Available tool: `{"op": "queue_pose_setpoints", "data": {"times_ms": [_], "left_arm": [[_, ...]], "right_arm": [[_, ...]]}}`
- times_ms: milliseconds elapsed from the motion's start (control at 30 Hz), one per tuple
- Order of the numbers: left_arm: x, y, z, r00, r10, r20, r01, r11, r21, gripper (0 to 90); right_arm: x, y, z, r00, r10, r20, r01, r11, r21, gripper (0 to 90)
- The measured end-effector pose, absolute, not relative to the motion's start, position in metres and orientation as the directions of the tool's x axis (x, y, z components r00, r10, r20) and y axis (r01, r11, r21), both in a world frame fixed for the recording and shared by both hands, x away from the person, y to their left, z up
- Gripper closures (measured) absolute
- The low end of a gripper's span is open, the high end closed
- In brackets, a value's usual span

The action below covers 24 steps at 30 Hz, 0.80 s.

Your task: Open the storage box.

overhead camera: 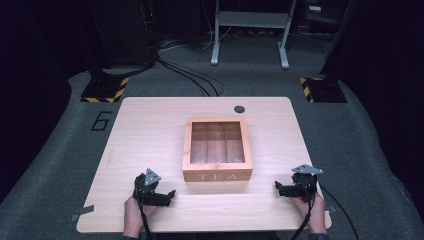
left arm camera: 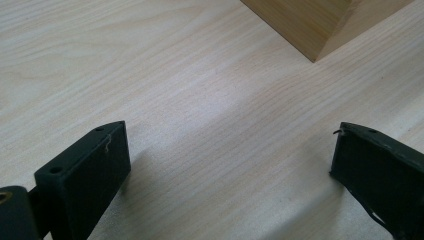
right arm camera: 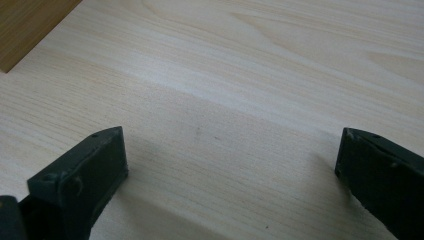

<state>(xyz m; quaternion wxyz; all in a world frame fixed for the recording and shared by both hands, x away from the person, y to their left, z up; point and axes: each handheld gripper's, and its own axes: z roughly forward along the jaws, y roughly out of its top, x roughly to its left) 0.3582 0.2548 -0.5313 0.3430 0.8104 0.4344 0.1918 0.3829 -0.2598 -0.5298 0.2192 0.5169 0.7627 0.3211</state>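
Two hands at the bottom edge of the high view, each holding a gripper low over the near strip of the tabletop (overhead camera: 150, 120). Left hand (overhead camera: 133, 214) at lower left, its left gripper (overhead camera: 167, 196) pointing toward frame centre-right; right hand (overhead camera: 316, 216) at lower right, its right gripper (overhead camera: 280, 188) pointing toward frame centre-left. Grey three-cornered plate on top of each. Cables trail off the bottom edge.

Left gripper view: black jaws stand wide apart, nothing between them, bare pale wood grain beneath. One corner of the wooden box (left arm camera: 320, 25) cuts in at the upper right of the frame, well ahead of the jaw tips.

Right gripper view: jaws likewise spread wide, holding nothing, bare tabletop between. A darker wooden edge of the box (right arm camera: 30, 25) sits at the upper left corner of the frame.

Wooden box (overhead camera: 217, 149) at centre of the high view, square, with a clear windowed lid showing compartments inside; "TEA" lettered on the near face. It sits between the two grippers but farther up the frame, apart from both.

Small dark round spot (overhead camera: 239, 109) on the tabletop just beyond the box. Grey carpet around, hazard-striped bases (overhead camera: 105, 90) at upper left and upper right.
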Motion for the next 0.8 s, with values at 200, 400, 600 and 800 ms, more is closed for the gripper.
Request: {"op": "queue_pose_setpoints", "data": {"times_ms": [200,400,600,800], "left_arm": [[0.3583,0.255,-0.5308,0.548,0.836,0.016,0.577,-0.392,0.717,1.7],[0.3595,0.2545,-0.5311,0.553,0.833,0.007,0.579,-0.39,0.716,0.0],[0.3635,0.2539,-0.5303,0.561,0.827,-0.019,0.577,-0.375,0.725,0.2],[0.3667,0.2472,-0.5223,0.599,0.797,-0.085,0.55,-0.332,0.767,1.4]], "right_arm": [[0.3842,-0.2587,-0.5298,-0.367,0.93,0.005,0.648,0.252,0.719,0.0],[0.3843,-0.2587,-0.5298,-0.369,0.929,0.006,0.647,0.253,0.719,0.0],[0.3844,-0.2586,-0.5298,-0.374,0.927,0.006,0.645,0.256,0.72,0.5],[0.3842,-0.2587,-0.5299,-0.377,0.926,0.004,0.643,0.259,0.721,1.0]]}}
